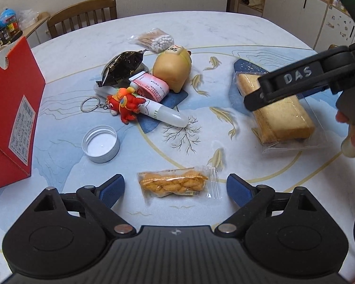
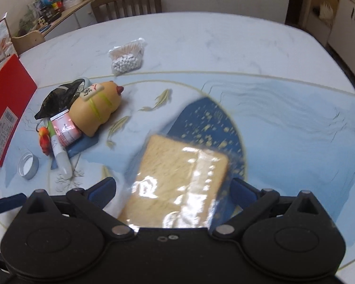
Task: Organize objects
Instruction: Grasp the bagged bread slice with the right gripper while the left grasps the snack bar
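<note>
A small clear packet of orange fried twists (image 1: 175, 184) lies flat on the table between the blue pads of my left gripper (image 1: 175, 188), which is open and touches neither end of it. A wrapped slice of bread (image 2: 177, 177) lies on the dark blue patch of the tablecloth, between the pads of my right gripper (image 2: 172, 189). The right jaws stand wide beside the wrapper and do not press it. In the left wrist view one of the right gripper's fingers (image 1: 293, 82) hangs over the bread (image 1: 281, 116), with a person's hand behind it.
A heap sits mid-table: tan squishy toy (image 1: 172, 68), black packet (image 1: 123, 67), pink-and-white tube (image 1: 151, 87), white tube (image 1: 163, 114), red keychain figure (image 1: 125, 104). A white cap (image 1: 101, 144) lies near the red box (image 1: 9, 118). Behind are a cotton swab bag (image 1: 156, 39) and a chair (image 1: 82, 14).
</note>
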A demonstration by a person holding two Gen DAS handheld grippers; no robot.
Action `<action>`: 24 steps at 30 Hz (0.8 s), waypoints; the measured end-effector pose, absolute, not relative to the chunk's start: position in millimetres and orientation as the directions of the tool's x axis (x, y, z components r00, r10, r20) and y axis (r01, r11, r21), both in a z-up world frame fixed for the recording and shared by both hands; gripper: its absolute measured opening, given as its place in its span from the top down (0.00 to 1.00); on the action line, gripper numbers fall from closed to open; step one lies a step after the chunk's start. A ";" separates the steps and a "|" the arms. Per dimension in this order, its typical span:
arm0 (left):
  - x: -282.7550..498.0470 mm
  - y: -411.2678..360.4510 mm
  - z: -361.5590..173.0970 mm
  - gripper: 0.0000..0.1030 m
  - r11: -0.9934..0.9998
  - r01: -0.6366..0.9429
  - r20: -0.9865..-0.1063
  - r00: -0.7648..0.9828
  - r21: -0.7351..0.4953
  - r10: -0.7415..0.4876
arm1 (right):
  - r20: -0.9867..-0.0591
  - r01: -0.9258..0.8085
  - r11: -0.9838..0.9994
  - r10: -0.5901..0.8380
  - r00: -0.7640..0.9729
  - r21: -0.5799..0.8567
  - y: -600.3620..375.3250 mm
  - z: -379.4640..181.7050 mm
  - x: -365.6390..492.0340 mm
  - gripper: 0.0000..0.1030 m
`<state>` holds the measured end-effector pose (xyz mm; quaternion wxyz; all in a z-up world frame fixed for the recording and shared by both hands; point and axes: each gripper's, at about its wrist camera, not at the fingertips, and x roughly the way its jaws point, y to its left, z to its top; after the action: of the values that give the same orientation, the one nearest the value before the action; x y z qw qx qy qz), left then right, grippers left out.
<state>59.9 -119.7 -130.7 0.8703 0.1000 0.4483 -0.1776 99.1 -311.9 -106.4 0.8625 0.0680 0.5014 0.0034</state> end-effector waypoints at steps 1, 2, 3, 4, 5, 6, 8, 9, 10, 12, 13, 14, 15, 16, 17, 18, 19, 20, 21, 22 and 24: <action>59.7 -119.7 -130.3 0.11 0.917 0.398 -0.815 0.536 0.015 -0.219 | -0.869 0.062 0.992 0.062 0.491 0.106 -309.1 -107.4 99.4 0.00; 59.3 -119.7 -129.5 0.16 0.917 0.398 -0.813 0.539 0.016 -0.220 | -0.872 0.062 0.994 0.054 0.486 0.095 -307.8 -108.4 99.4 0.01; 59.1 -119.8 -128.6 0.19 0.917 0.399 -0.811 0.542 0.016 -0.222 | -0.875 0.064 0.994 0.050 0.482 0.092 -307.4 -109.1 98.9 0.01; 59.1 -119.8 -127.8 0.22 0.917 0.398 -0.811 0.542 0.016 -0.222 | -0.879 0.069 0.994 0.046 0.474 0.090 -308.0 -110.1 98.9 0.01; 58.9 -119.7 -127.3 0.25 0.918 0.397 -0.811 0.542 0.015 -0.222 | -0.886 0.080 0.993 0.041 0.463 0.088 -309.3 -111.7 98.8 0.01; 58.6 -119.8 -127.0 0.27 0.918 0.397 -0.810 0.542 0.015 -0.222 | -0.891 0.090 0.991 0.044 0.452 0.095 -311.2 -113.2 98.5 0.00; 57.8 -119.4 -126.3 0.31 0.918 0.397 -0.810 0.543 0.015 -0.222 | -0.890 0.094 0.991 0.039 0.455 0.092 -312.3 -113.1 96.2 0.01; 57.9 -119.7 -126.4 0.31 0.918 0.397 -0.810 0.543 0.015 -0.222 | -0.891 0.090 0.992 0.037 0.453 0.088 -311.8 -113.1 95.8 0.01; 57.7 -119.4 -126.2 0.32 0.918 0.397 -0.810 0.543 0.015 -0.221 | -0.891 0.091 0.992 0.036 0.453 0.086 -311.9 -112.9 95.2 0.03; 57.3 -119.4 -125.7 0.38 0.918 0.396 -0.808 0.546 0.016 -0.222 | -0.890 0.089 0.993 0.034 0.454 0.084 -311.1 -112.1 94.4 0.07; 57.0 -118.9 -125.1 0.40 0.917 0.398 -0.807 0.546 0.015 -0.224 | -0.890 0.084 0.994 0.028 0.455 0.074 -310.0 -111.5 94.1 0.13; 57.0 -118.5 -124.9 0.40 0.917 0.399 -0.808 0.545 0.014 -0.225 | -0.889 0.077 0.995 0.022 0.458 0.064 -308.9 -110.5 93.8 0.17; 56.7 -118.1 -124.7 0.41 0.916 0.401 -0.807 0.546 0.015 -0.226 | -0.887 0.072 0.996 0.018 0.461 0.058 -308.3 -109.8 93.1 0.18; 56.4 -117.5 -124.4 0.44 0.915 0.403 -0.805 0.548 0.015 -0.228 | -0.886 0.070 0.996 0.020 0.464 0.059 -308.5 -109.3 92.7 0.21; 56.2 -116.8 -124.2 0.46 0.915 0.404 -0.804 0.548 0.014 -0.230 | -0.884 0.070 0.996 0.021 0.468 0.061 -309.1 -108.3 91.9 0.24; 56.5 -116.0 -123.9 0.47 0.915 0.404 -0.804 0.548 0.013 -0.230 | -0.881 0.069 0.996 0.023 0.472 0.062 -309.6 -107.0 91.3 0.25; 56.9 -114.6 -123.5 0.48 0.915 0.403 -0.805 0.545 0.008 -0.233 | -0.881 0.068 0.996 0.026 0.473 0.065 -310.1 -105.5 91.0 0.26; 57.4 -112.8 -123.1 0.48 0.916 0.401 -0.805 0.543 -0.001 -0.239 | -0.881 0.069 0.995 0.033 0.472 0.074 -310.7 -104.1 90.1 0.27; 57.8 -110.7 -122.9 0.48 0.917 0.398 -0.805 0.541 -0.009 -0.243 | -0.880 0.068 0.994 0.043 0.473 0.085 -311.0 -102.5 88.8 0.27; 57.9 -108.3 -122.5 0.48 0.919 0.394 -0.805 0.540 -0.016 -0.246 | -0.879 0.067 0.994 0.049 0.475 0.092 -310.5 -100.5 87.0 0.27; 58.1 -103.5 -120.9 0.48 0.921 0.388 -0.804 0.539 -0.026 -0.250 | -0.877 0.062 0.993 0.059 0.478 0.101 -307.9 -96.0 83.4 0.28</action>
<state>58.1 -103.5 -120.9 0.8739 0.0781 0.4438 -0.1826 83.4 -307.9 -96.0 0.8575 0.0593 0.5111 -0.0010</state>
